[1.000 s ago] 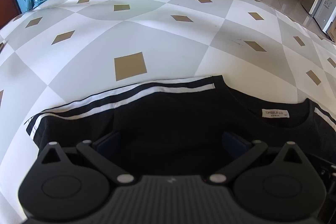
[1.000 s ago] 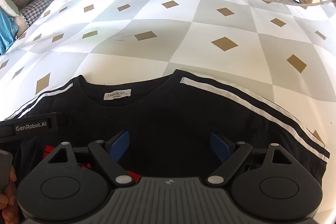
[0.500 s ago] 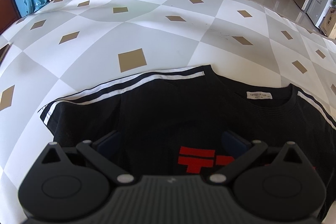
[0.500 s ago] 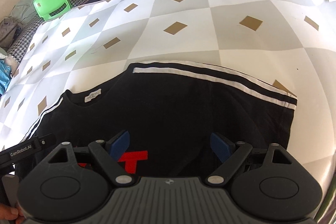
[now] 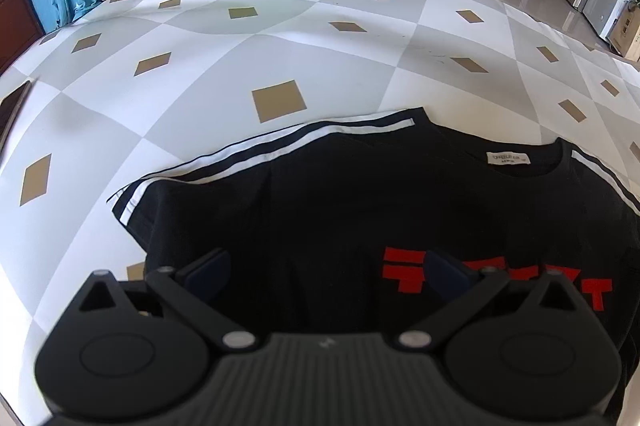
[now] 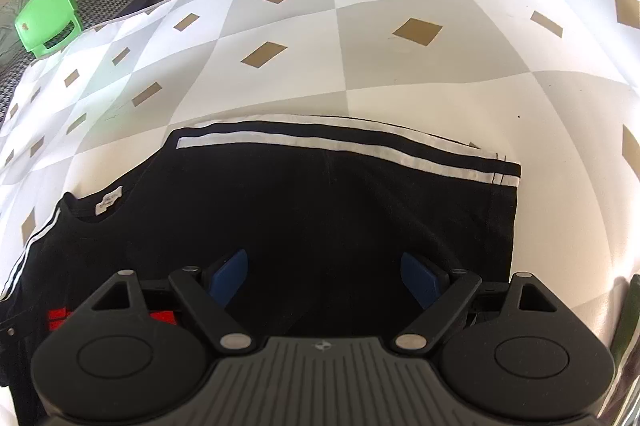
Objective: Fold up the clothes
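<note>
A: Where is the black T-shirt (image 5: 328,202) lying?

B: Spread face up on the checked tablecloth (image 5: 280,38), collar away from the cameras, red print showing on the chest, both striped sleeves out to the sides.

A: And the claws?

B: The left gripper (image 5: 326,268) hangs above the shirt's left half with its fingers spread wide and nothing between them; the right gripper (image 6: 324,276) is just as wide above the other half — also empty.

A: How do you think the shirt will handle?

B: Light, limp knit, I'd judge — it will sag and drag rather than hold a line. I'd pinch a thin bite at the left sleeve hem (image 5: 128,202) and the right sleeve hem (image 6: 504,178), where the stitched edge gives the pads something firmer.
</note>
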The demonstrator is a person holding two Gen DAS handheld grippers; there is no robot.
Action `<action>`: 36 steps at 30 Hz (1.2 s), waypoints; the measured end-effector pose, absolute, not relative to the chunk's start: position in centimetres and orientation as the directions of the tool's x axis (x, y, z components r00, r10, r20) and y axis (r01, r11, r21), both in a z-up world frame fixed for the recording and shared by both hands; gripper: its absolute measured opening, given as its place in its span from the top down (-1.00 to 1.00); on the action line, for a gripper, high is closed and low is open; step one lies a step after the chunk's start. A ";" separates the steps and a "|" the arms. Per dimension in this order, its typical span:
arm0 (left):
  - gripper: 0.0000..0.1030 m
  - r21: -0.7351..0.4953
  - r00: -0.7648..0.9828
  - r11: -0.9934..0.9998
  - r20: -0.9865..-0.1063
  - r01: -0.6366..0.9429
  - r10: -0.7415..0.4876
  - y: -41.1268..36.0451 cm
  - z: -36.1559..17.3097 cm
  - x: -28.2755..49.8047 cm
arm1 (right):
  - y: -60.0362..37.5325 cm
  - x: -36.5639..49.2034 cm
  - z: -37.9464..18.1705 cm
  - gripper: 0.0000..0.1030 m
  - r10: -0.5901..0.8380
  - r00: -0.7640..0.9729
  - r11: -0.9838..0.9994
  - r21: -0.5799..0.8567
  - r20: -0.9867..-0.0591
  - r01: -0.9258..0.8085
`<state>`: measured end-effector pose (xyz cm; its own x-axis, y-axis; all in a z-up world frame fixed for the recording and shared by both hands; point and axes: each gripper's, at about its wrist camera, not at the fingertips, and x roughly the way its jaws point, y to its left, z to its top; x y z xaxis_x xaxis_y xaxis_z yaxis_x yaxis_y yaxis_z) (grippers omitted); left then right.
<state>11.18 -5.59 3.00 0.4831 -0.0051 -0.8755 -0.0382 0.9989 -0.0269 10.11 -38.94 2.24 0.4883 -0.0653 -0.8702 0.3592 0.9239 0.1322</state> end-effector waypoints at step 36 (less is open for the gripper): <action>-1.00 -0.044 0.504 0.994 -0.864 -0.100 0.012 -0.9 3.0 11.4 | -36.9 9.5 3.7 -0.70 -0.023 0.447 0.928 0.147 -0.894 0.341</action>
<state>11.44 -0.88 2.96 0.5039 0.0125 -0.8637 -0.1002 0.9940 -0.0441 9.53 -36.89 3.69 0.4467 -0.0227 -0.8944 0.3412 0.9284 0.1469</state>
